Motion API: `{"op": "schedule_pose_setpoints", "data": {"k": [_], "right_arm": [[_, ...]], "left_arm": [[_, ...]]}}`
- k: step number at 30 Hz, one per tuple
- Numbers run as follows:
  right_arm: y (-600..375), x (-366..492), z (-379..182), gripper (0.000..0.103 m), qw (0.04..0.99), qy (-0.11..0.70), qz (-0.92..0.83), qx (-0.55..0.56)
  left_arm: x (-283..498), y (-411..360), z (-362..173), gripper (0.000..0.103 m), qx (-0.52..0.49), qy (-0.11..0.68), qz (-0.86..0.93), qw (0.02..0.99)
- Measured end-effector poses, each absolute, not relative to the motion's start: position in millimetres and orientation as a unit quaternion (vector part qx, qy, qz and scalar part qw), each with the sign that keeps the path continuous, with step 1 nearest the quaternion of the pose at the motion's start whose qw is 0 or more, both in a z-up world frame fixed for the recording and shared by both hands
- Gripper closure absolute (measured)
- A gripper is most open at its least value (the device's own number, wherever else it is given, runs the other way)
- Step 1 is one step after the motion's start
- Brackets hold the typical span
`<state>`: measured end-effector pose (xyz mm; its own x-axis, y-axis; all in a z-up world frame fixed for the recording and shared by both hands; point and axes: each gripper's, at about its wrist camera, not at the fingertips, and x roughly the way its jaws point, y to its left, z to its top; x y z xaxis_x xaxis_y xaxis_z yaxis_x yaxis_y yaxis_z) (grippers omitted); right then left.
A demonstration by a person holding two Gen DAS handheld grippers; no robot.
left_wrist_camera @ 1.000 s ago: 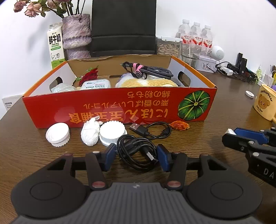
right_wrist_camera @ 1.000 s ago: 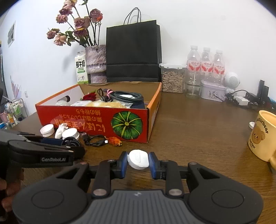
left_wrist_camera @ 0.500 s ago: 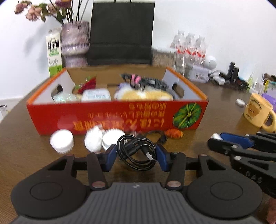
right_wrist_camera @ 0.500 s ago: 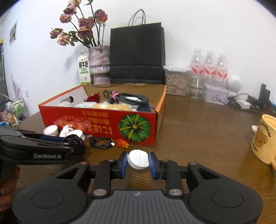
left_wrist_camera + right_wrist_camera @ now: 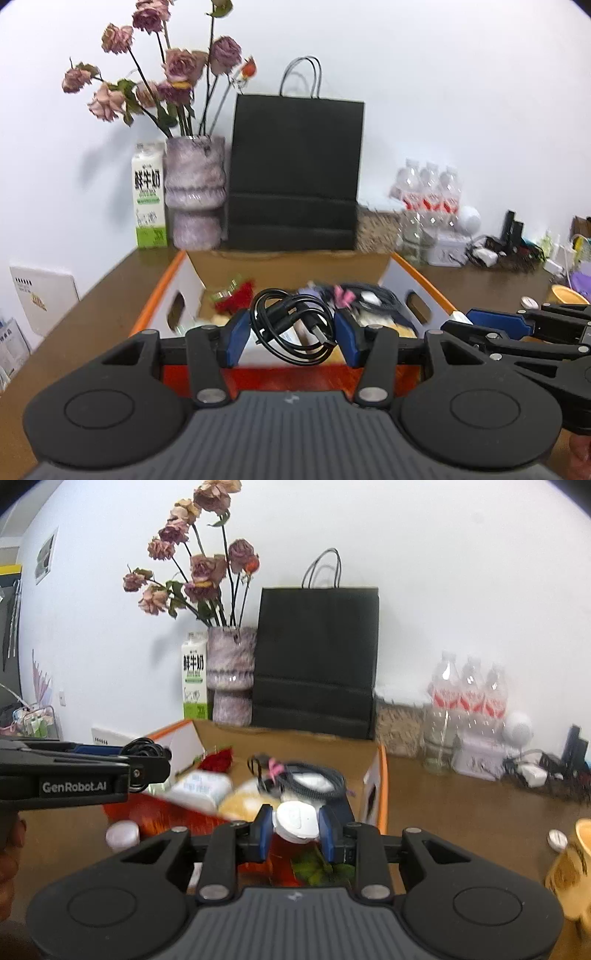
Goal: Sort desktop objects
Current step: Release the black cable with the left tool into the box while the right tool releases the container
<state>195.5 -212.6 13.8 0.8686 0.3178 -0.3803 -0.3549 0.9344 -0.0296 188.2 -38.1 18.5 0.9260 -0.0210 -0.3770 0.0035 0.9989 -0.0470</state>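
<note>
Both grippers hang over my red cardboard box (image 5: 417, 284): left gripper (image 5: 291, 334) pinches the coiled black cable (image 5: 291, 328) above its near wall, right gripper (image 5: 295, 829) clamps the white round cap (image 5: 297, 819).

The left claw (image 5: 291, 334) and right claw (image 5: 295, 829) are matte black frames with blue pads, silver screws, round discs and ribbed grey bodies. White "GenRobot.AI" lettering marks one side; blurred skin, probably fingers, shows at the edge.
</note>
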Motion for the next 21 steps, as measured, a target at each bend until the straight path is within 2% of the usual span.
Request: {"op": "schedule_pose_setpoints", "data": {"k": [9, 21], "right_arm": [[-176.1, 250.1, 24.0, 0.078, 0.967, 0.180, 0.178, -0.041], [-173.8, 310.3, -8.9, 0.078, 0.962, 0.214, 0.163, -0.038]], "left_arm": [[231.6, -15.0, 16.9, 0.052, -0.024, 0.178, 0.000, 0.984], [294.7, 2.3, -12.8, 0.052, -0.011, 0.213, -0.003, 0.977]]}}
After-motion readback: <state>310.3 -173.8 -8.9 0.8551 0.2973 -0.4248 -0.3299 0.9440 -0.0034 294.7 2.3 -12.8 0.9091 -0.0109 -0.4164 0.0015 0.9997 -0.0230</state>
